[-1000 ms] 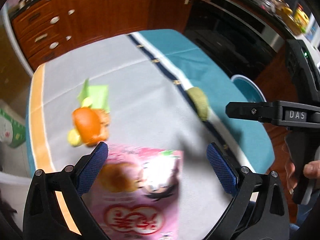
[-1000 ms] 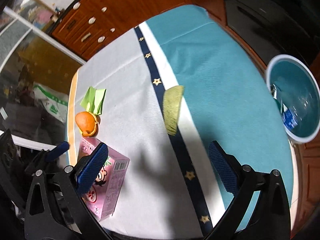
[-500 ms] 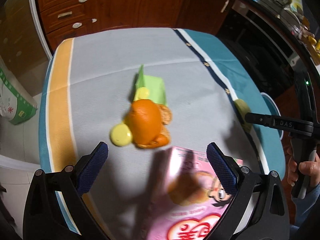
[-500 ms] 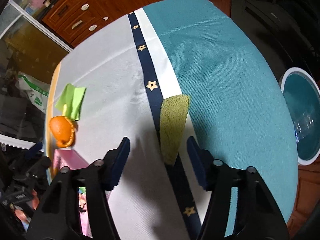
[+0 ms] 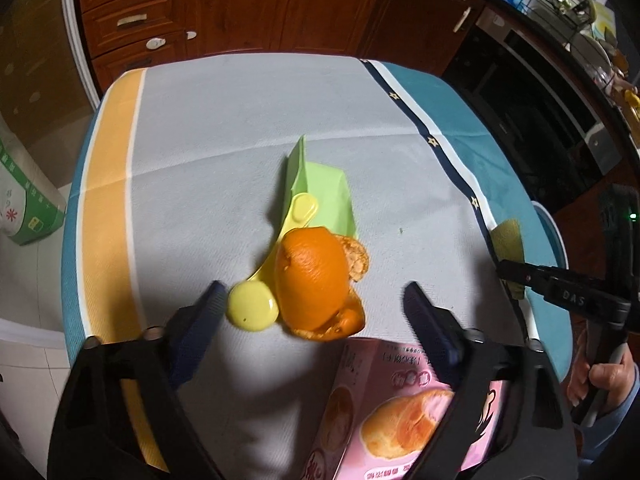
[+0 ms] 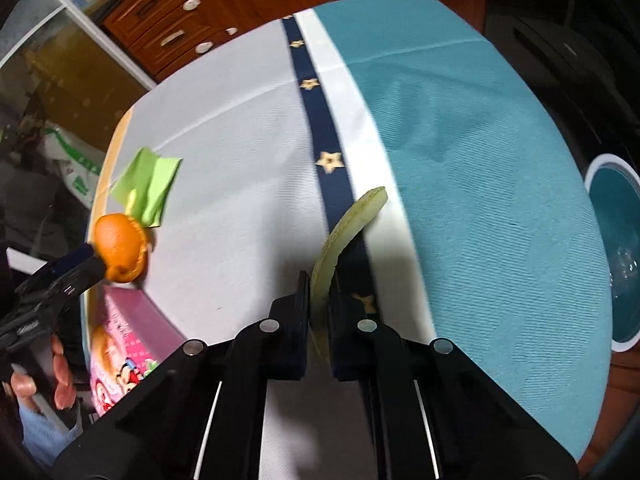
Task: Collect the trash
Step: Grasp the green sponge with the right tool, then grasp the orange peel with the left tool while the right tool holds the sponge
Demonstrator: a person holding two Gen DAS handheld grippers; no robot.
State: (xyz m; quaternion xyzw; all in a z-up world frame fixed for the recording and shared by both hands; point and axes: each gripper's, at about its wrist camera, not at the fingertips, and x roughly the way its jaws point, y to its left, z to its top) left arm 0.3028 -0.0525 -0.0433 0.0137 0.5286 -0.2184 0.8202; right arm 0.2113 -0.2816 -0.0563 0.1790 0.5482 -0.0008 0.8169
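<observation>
Surface: a table under a tablecloth [image 5: 224, 120] that is grey in the middle, with an orange stripe along one edge, a navy band of gold stars and a teal part on the far side.
Room: dark wooden cabinets [image 5: 248, 4] with pale handles stand behind the table; a dish rack [image 5: 568, 0] sits on a counter at upper right in the left wrist view; a green-and-white bag [image 5: 28, 200] stands on the floor by the orange-striped edge.
Bin: a teal bucket with a white rim [image 6: 616, 248] stands on the floor just off the teal side.
Right gripper [image 6: 319, 296]: the fingers have just been closing and now pinch a thin yellow-green rind strip [image 6: 352, 228], whose free end curves up over the navy band.
Left gripper [image 5: 312, 308]: the fingers have just been closing a little but stand wide, one on each side of an orange peel [image 5: 316, 280]; the pads do not press it.
Around the peel: a yellow plastic spoon [image 5: 256, 300] lies touching it, its handle running under a folded green paper [image 5: 320, 196].
Near edge: a pink snack box [image 5: 400, 412] lies just beside the peel, partly under the left gripper's finger.
Person: a hand [image 5: 600, 380] holds the right gripper's handle; another hand [image 6: 44, 376] holds the left one.
</observation>
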